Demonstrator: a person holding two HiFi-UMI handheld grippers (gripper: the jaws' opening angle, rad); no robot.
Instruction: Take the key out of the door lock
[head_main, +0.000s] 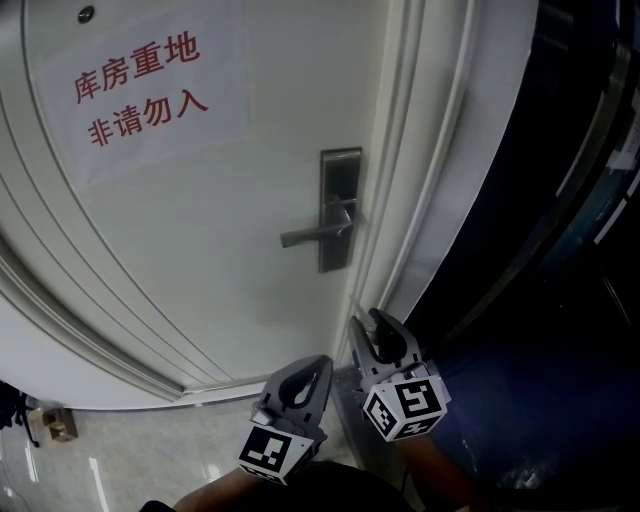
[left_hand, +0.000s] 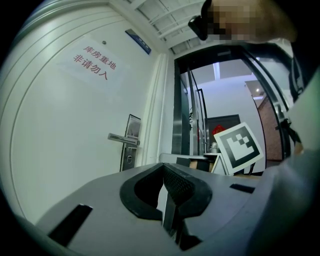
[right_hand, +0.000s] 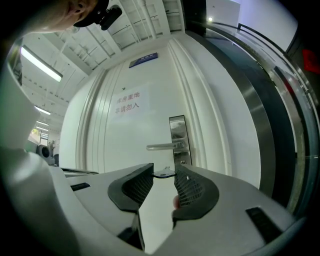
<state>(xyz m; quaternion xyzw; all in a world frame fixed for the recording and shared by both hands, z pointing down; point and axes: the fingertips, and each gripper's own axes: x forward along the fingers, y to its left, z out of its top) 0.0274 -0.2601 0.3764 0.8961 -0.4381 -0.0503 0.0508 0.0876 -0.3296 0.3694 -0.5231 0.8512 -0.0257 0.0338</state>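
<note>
The white door (head_main: 200, 260) has a steel lock plate (head_main: 340, 210) with a lever handle (head_main: 312, 236). In the right gripper view the keyhole (right_hand: 182, 161) under the handle (right_hand: 165, 147) has nothing in it. My right gripper (right_hand: 164, 173) is shut on a small silver key (right_hand: 162, 174), which lies flat between its tips. In the head view that gripper (head_main: 368, 326) hangs below the lock, clear of the door. My left gripper (head_main: 318, 366) sits beside it, lower and to the left. Its jaws (left_hand: 164, 167) are shut and hold nothing.
A paper sign with red characters (head_main: 140, 90) is stuck on the door's upper left. The white door frame (head_main: 420, 200) runs along the right of the lock, and a dark glass panel (head_main: 540, 250) stands beyond it. Pale floor tiles (head_main: 150, 450) show at the bottom left.
</note>
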